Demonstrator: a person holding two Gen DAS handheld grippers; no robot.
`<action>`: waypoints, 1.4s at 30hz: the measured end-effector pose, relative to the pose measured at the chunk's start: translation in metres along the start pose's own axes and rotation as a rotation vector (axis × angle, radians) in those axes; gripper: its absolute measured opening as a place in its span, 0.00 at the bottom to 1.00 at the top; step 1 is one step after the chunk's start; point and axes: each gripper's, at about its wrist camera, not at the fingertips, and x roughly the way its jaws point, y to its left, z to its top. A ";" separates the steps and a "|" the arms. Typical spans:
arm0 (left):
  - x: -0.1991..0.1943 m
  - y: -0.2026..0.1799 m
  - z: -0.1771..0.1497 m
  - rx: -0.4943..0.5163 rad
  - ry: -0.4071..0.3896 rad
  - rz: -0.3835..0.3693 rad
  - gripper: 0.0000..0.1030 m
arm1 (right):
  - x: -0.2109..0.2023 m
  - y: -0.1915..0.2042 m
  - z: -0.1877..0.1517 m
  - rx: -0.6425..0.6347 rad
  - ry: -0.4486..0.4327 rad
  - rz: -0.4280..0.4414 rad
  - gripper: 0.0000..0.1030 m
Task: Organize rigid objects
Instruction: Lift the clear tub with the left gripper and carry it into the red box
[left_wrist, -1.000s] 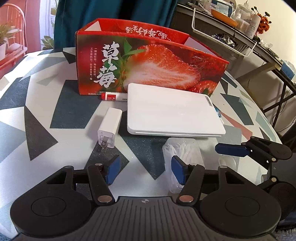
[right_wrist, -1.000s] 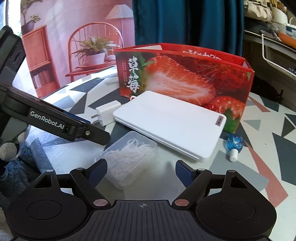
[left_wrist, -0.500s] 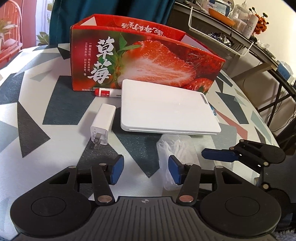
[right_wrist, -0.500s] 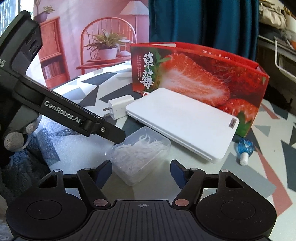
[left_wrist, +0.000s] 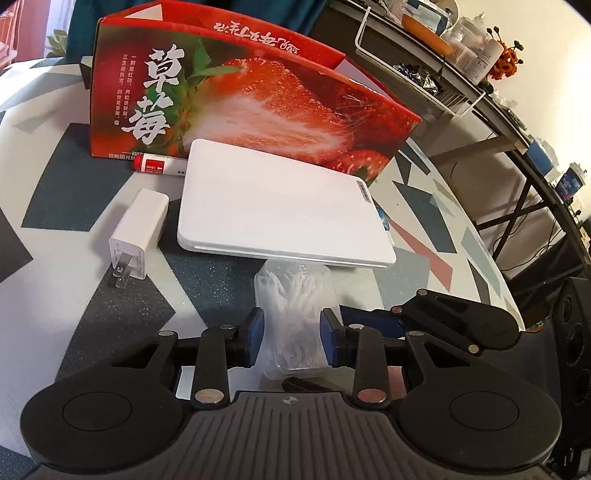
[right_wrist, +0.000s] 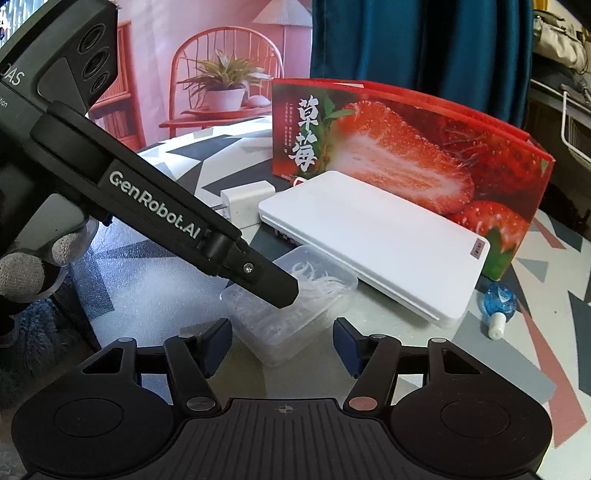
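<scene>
So the left gripper (left_wrist: 292, 338) is closing in: its jaws have just been narrowing and its blue pads (left_wrist: 256, 336) are now pinching the clear plastic box (left_wrist: 295, 314) of white picks on both sides, so I'd say the grab is basically made. The right gripper (right_wrist: 282, 345) has been closing too but is still spread, with the box at its 12 o'clock. Earlier the box was sitting off to the left gripper's right. Further out at 12, the white case (left_wrist: 273, 206) and the strawberry box (left_wrist: 236, 96) are waiting.
</scene>
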 end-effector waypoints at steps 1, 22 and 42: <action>0.000 -0.002 0.000 0.009 0.000 0.005 0.34 | 0.000 0.000 0.000 0.001 -0.001 0.003 0.53; -0.036 -0.024 0.006 0.083 -0.040 0.032 0.34 | -0.030 0.010 0.016 -0.043 -0.046 -0.006 0.49; -0.058 -0.038 0.118 0.062 -0.138 -0.044 0.35 | -0.059 -0.040 0.120 -0.049 -0.150 -0.080 0.48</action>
